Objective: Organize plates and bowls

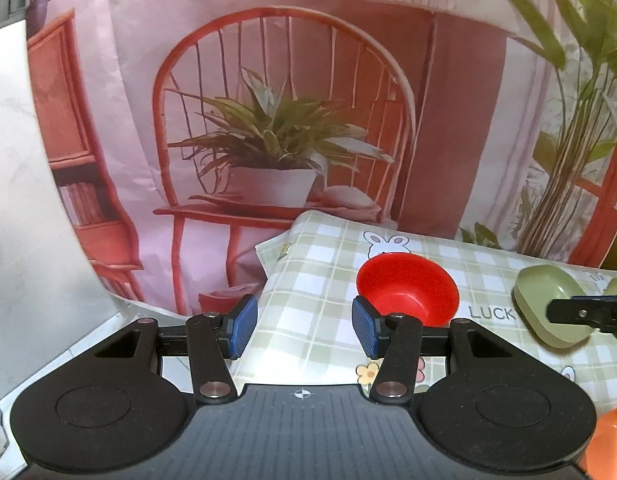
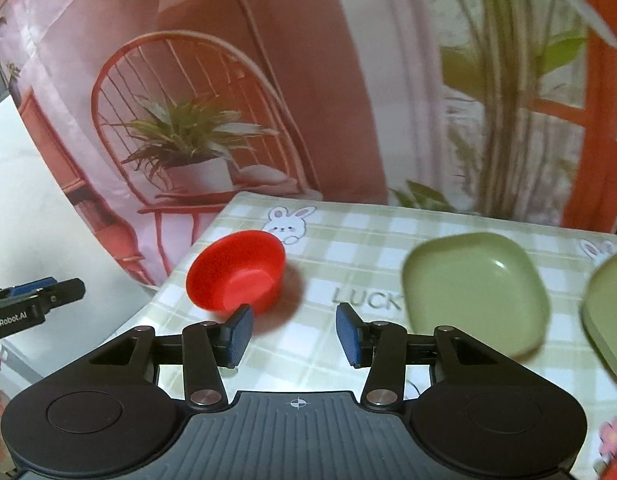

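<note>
A red bowl (image 1: 407,288) sits on the checked tablecloth (image 1: 316,312) near the table's left corner; it also shows in the right wrist view (image 2: 236,276). A green square plate (image 2: 474,288) lies right of it, also seen in the left wrist view (image 1: 548,304). A second green plate (image 2: 608,312) is at the right edge. My left gripper (image 1: 304,328) is open and empty, just left of the red bowl. My right gripper (image 2: 294,334) is open and empty, between the red bowl and the green plate.
An orange dish (image 1: 608,444) shows at the lower right of the left wrist view. A printed backdrop (image 1: 268,120) with chair and plants hangs behind the table. The table's left edge drops off beside the red bowl. A white wall (image 1: 12,200) is at left.
</note>
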